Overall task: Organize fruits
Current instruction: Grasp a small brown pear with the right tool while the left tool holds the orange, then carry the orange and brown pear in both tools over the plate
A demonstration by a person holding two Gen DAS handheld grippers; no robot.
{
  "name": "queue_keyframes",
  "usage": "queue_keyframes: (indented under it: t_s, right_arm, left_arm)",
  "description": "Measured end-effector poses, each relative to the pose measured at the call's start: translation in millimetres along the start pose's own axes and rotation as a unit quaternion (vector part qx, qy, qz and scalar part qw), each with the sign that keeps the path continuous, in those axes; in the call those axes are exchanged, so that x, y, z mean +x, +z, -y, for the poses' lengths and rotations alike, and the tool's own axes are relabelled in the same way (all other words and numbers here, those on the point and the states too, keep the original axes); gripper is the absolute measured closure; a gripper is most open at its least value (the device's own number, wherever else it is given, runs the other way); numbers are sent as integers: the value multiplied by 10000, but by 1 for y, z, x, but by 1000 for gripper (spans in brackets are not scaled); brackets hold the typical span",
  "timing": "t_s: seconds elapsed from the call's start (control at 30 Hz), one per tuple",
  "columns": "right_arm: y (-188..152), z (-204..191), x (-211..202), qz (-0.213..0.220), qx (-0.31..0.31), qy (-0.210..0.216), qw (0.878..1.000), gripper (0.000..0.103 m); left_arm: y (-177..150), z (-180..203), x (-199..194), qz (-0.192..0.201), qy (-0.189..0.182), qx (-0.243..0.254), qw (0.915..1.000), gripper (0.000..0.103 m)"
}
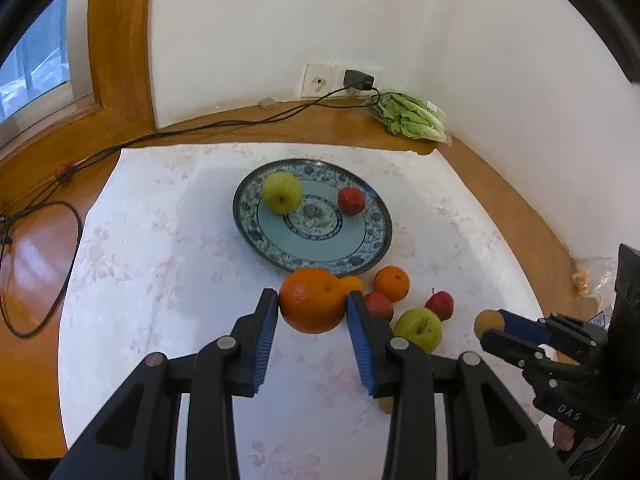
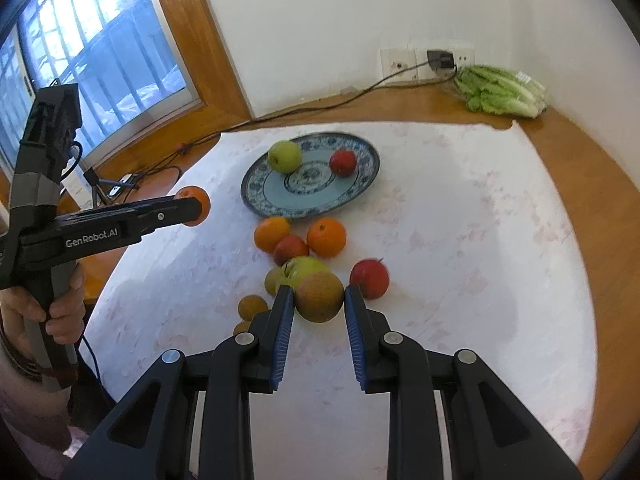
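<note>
The plate (image 1: 362, 258) lies at the middle of the white cloth (image 1: 160, 280), straight ahead of both grippers and farther off than the loose fruit, so the coming move looks like a forward carry for each. It already holds a green apple (image 1: 281, 192) on its far left and a red apple (image 1: 351, 200) on its far right; its near half is bare. The left gripper (image 1: 312, 305) is clamped on an orange (image 1: 312, 300), pads pressing both sides, lifted off the cloth just near of the plate's near rim, which makes this hand the closer to the plate. The right gripper (image 2: 319, 298) is closed tight on a brownish pear (image 2: 319, 297), lifted above the heap, with the plate far and slightly left of it. On the cloth between them and the plate wait two oranges (image 2: 326, 237), red apples (image 2: 369, 279), a green apple (image 2: 298, 270) and some small brown fruit (image 2: 252, 306) at the near left.
</note>
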State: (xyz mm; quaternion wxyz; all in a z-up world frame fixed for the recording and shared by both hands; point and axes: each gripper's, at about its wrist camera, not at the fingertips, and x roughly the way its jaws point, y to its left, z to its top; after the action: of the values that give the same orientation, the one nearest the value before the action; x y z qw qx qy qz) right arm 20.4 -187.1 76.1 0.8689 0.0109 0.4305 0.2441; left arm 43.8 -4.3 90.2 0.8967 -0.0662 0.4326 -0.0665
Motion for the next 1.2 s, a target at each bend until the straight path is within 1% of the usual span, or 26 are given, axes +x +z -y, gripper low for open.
queue_keyframes:
  t_s: [0.17,0.3,0.5,0.7,0.9,1.0,1.2]
  right_arm:
    - [17,0,-12,253,-98,-156,9995,76]
    - [33,-4,-21,465,-249,-243,9983,76]
    - [52,-11,-23,571,-558,-356,9962,76]
    - [74,-14,-11,542,-697,-289,9957,76]
    - [79,-11,13,460,-506,-139,9976,76]
    - [81,-9,25,385,-461,-107,9981,76]
    - [84,-2,52,200,-409,-64,9989,76]
  left_arm:
    - [11,-1,-2,59,-28,-19,10000,66]
    - [21,0,-3,123,74,68,9999,66]
    - [37,4,-2,191,83,184,9996,66]
    - [48,2,11,174,62,121,9998,66]
    - [48,-6,41,-21,-68,-65,10000,66]
    - [49,-8,55,-102,-66,-72,9999,66]
    - [49,-13,75,-128,4,-101,9999,66]
